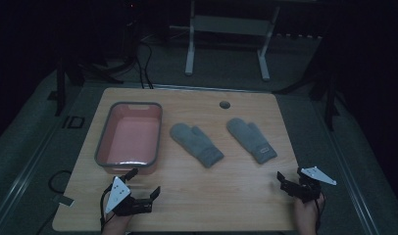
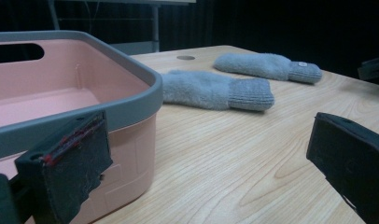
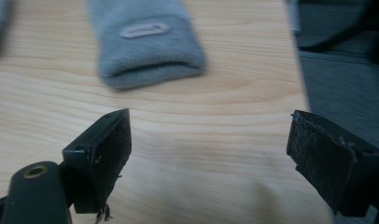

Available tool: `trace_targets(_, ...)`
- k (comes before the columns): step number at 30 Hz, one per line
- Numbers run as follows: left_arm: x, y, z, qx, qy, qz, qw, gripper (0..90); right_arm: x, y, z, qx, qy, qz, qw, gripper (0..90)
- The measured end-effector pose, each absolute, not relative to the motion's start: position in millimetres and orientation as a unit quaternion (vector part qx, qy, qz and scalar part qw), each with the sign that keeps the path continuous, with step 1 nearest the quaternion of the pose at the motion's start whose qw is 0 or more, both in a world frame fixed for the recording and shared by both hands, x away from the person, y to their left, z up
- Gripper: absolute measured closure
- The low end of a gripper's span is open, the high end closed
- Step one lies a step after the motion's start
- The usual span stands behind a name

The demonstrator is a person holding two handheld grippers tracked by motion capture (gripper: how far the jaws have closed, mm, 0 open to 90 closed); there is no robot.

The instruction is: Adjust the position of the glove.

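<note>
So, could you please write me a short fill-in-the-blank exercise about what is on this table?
1. The pink bin holds ____ mittens.
2. The mitten with the label lies nearer the ____ gripper.
3. The jaws of the left gripper stand ____.
4. The other mitten lies between the labelled mitten and the ____.

Missing words: no; right; open; bin

The tabletop [image 2: 234, 158] is pale wood-grain with a smooth matt finish, the two grey mittens [image 2: 215, 90] [image 2: 267, 66] are fuzzy knit cloth with ribbed cuffs, and the pink bin [image 2: 61, 88] is smooth plastic with a grey rim.
</note>
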State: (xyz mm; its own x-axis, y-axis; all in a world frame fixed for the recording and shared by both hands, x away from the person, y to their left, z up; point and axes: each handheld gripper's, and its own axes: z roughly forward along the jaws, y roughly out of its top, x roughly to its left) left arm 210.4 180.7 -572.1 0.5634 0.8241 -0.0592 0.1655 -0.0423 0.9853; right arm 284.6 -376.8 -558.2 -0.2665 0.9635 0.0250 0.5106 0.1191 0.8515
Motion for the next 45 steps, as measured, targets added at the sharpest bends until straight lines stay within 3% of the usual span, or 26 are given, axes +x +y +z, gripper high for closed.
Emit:
trace_targets(10, 210, 183, -571, 0.661, 0.377, 0.28, 0.585, 0.3, 286, -377, -553, 0.523, 0.7, 0.398, 0.277, 13.5)
trace_targets(35, 210, 186, -571, 0.671, 0.385, 0.272, 0.572, 0.2, 325, -323, -477, 0.436, 0.739, 0.44, 0.264, 13.1)
trace_targets(45, 209, 186, -569, 0.671, 0.378, 0.272, 0.577, 0.2, 348, -275, -468, 0.389, 0.772, 0.458, 0.209, 14.3)
